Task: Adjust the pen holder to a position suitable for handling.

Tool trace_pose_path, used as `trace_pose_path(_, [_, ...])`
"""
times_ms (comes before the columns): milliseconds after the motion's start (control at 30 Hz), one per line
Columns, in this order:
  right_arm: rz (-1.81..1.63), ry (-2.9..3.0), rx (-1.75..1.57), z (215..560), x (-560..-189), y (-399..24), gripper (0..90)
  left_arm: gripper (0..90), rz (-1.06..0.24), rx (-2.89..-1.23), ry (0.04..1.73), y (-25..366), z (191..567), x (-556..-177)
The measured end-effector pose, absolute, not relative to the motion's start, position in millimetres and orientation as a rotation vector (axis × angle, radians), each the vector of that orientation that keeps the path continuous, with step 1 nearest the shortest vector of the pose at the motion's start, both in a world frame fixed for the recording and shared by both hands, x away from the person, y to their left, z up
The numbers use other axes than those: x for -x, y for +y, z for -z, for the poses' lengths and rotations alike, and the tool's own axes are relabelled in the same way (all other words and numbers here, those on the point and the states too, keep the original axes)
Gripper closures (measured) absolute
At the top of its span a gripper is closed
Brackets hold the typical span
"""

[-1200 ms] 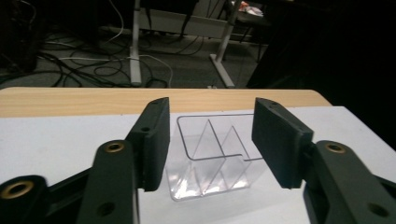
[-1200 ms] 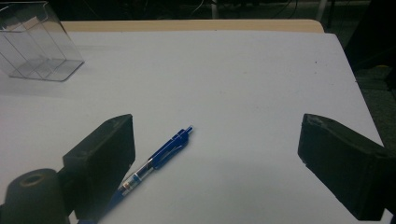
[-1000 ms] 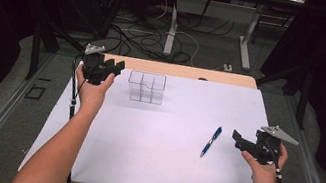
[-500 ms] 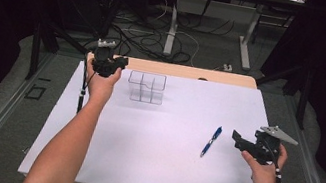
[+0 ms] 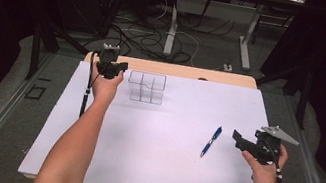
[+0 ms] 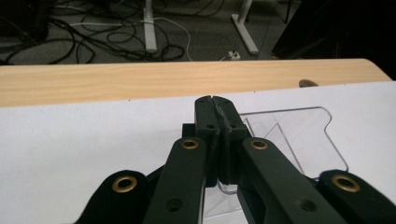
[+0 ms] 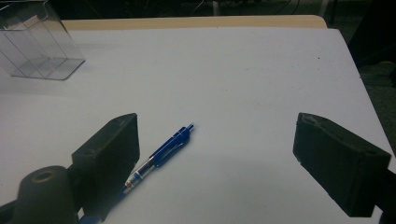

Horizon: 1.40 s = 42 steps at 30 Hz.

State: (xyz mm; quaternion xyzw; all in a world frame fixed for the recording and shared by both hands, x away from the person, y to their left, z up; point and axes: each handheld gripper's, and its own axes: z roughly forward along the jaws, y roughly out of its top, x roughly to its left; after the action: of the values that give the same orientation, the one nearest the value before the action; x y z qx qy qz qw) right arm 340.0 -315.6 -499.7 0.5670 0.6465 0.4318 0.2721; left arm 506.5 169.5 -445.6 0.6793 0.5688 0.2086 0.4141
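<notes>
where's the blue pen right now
The blue pen lies flat on the white sheet, right of centre in the high view, just left of the open right gripper.

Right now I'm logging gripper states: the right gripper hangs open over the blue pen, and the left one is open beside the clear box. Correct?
Not quite. The left gripper is shut, jaws pressed together, as the left gripper view shows. The rest holds: right gripper open over the blue pen, left beside the clear box.

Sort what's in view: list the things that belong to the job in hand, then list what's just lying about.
Belongs to the job:
- blue pen, lying on the white sheet
- clear plastic organizer
- right gripper, open beside the pen
- left gripper, shut, empty, at the organizer

Just lying about:
- cables on the floor
- table legs behind
</notes>
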Motion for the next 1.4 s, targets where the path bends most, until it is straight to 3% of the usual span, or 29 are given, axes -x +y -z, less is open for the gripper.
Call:
trace_pose_path(700, [-1.171,1.757,-1.528,501,-341,-318,14.8,90.0,-0.495,-1.813,1.504,161,479,-521])
trace_pose_path(1400, [-1.183,1.763,-1.530,502,-342,-317,15.0,90.0,-0.501,-1.825,1.487,160,485,-522])
